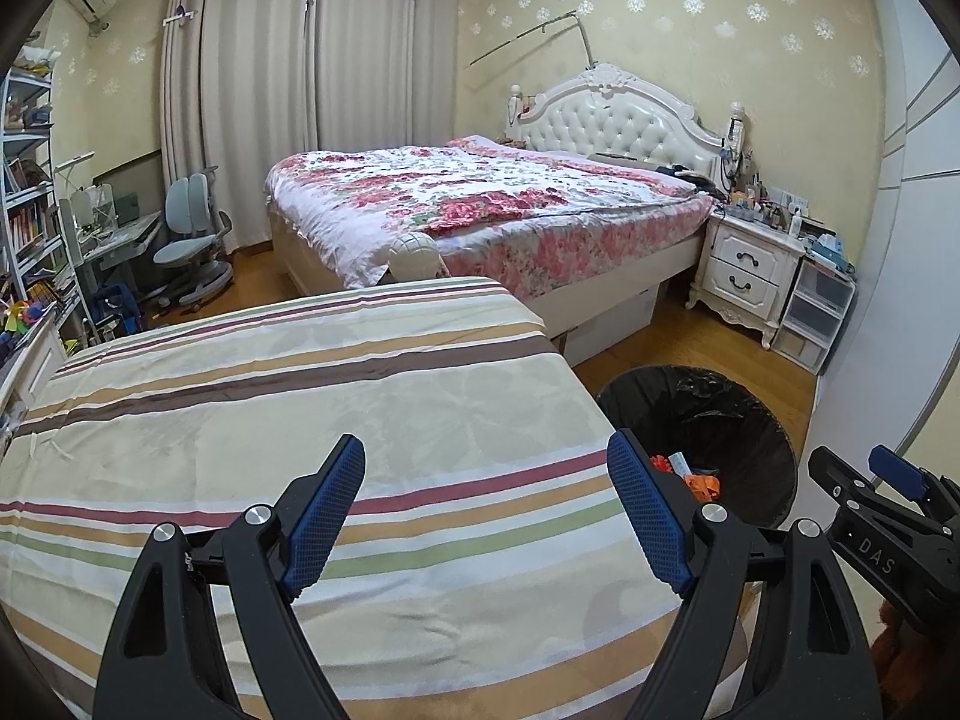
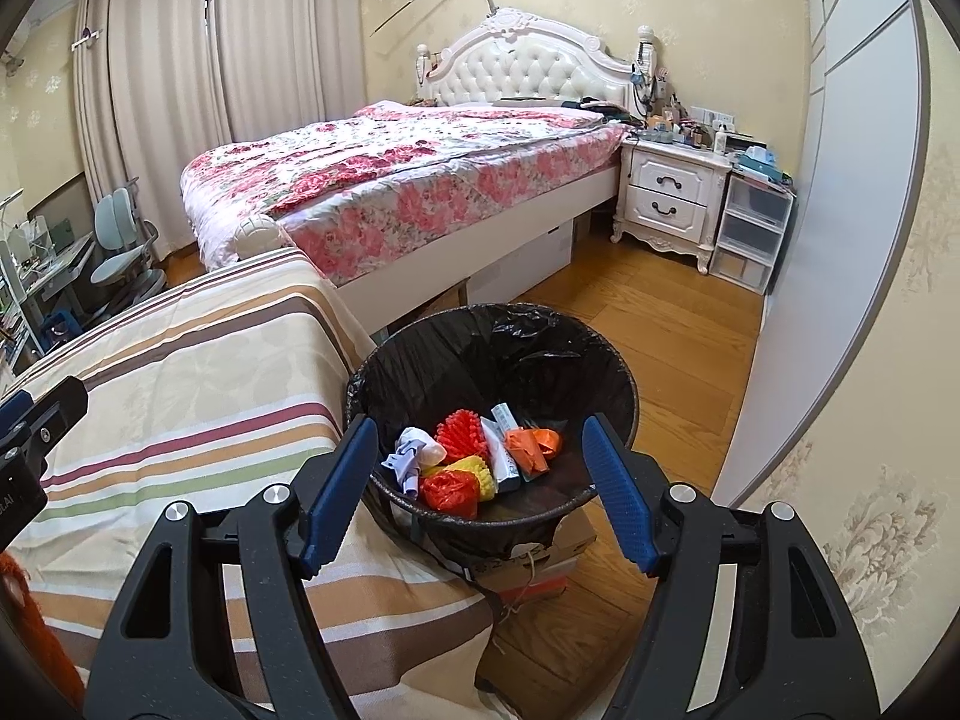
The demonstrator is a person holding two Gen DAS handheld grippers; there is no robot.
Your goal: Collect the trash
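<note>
A dark bin with a black liner (image 2: 540, 336) stands on the floor right of a table under a striped cloth (image 2: 180, 372). Inside lie several pieces of trash: red and orange plastic bags (image 2: 450, 489), a crumpled white paper (image 2: 414, 450), a wrapper (image 2: 504, 420). My right gripper (image 2: 480, 483) is open and empty, above the bin's near rim. My left gripper (image 1: 495, 510) is open and empty over the striped cloth (image 1: 300, 396); the bin (image 1: 750, 420) shows at its right, and the right gripper's body (image 1: 888, 516) at the far right.
A bed with a floral quilt (image 2: 390, 180) stands behind the table, a white nightstand (image 2: 672, 198) and plastic drawers (image 2: 750, 228) to its right. A white wardrobe (image 2: 840, 210) lines the right side. A desk and chair (image 1: 186, 240) stand at far left. A cardboard box (image 2: 540, 564) sits under the bin.
</note>
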